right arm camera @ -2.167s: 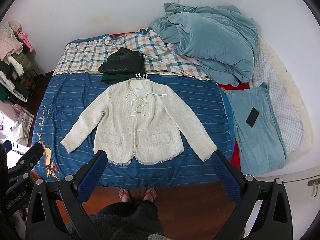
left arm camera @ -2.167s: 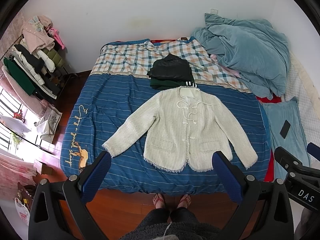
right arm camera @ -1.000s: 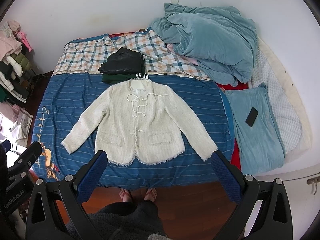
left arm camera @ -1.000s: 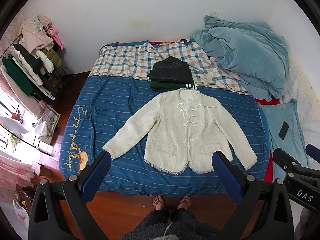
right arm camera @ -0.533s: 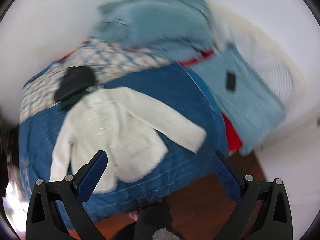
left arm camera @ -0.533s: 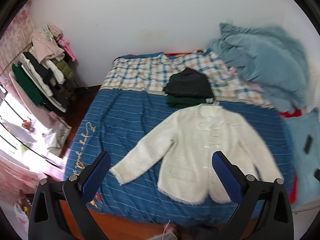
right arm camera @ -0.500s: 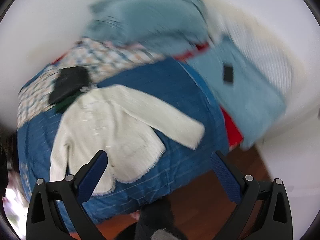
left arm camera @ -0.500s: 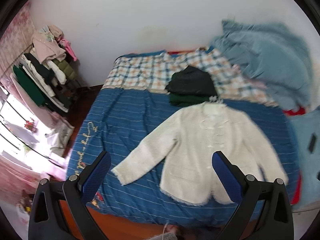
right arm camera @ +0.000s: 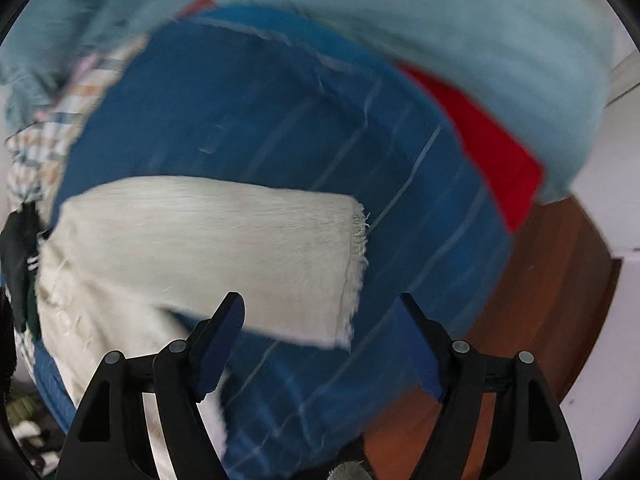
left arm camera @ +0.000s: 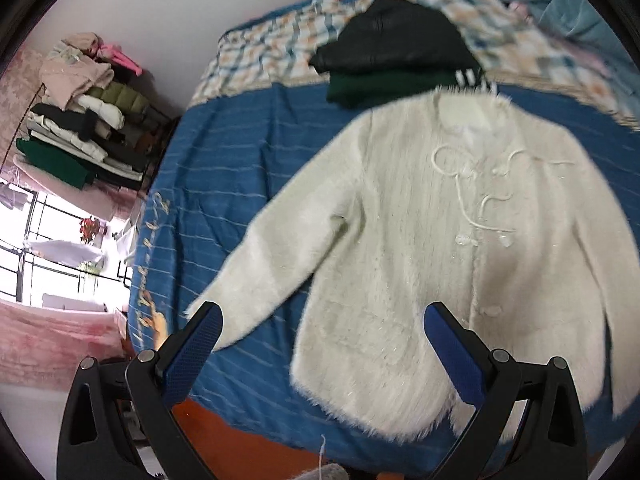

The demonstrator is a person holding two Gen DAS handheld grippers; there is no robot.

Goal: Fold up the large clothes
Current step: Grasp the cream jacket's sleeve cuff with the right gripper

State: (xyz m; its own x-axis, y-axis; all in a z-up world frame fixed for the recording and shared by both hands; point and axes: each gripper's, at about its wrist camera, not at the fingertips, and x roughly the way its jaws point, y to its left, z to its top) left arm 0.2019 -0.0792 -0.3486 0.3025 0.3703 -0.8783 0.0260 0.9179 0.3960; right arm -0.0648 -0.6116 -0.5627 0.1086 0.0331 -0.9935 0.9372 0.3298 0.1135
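Observation:
A cream fringed jacket (left arm camera: 440, 232) lies flat and face up on the blue striped bedspread (left arm camera: 224, 168), sleeves spread out. My left gripper (left arm camera: 320, 340) is open and empty above the jacket's lower left hem, near its left sleeve cuff. In the right wrist view the jacket's right sleeve (right arm camera: 224, 240) lies across the bedspread (right arm camera: 280, 120), with its frayed cuff (right arm camera: 356, 264) just ahead. My right gripper (right arm camera: 320, 336) is open and empty, close over that cuff.
A folded black and dark green pile (left arm camera: 396, 52) sits above the jacket's collar. A rack of stacked clothes (left arm camera: 80, 112) stands at the left. A light blue blanket (right arm camera: 480, 48) and red cloth (right arm camera: 492, 152) lie beyond the bed's right edge, above the wooden floor (right arm camera: 540, 300).
Both grippers have dropped from a high overview toward the bed. The left has closed in on the jacket's lower left side, the right has swung over to the right sleeve cuff.

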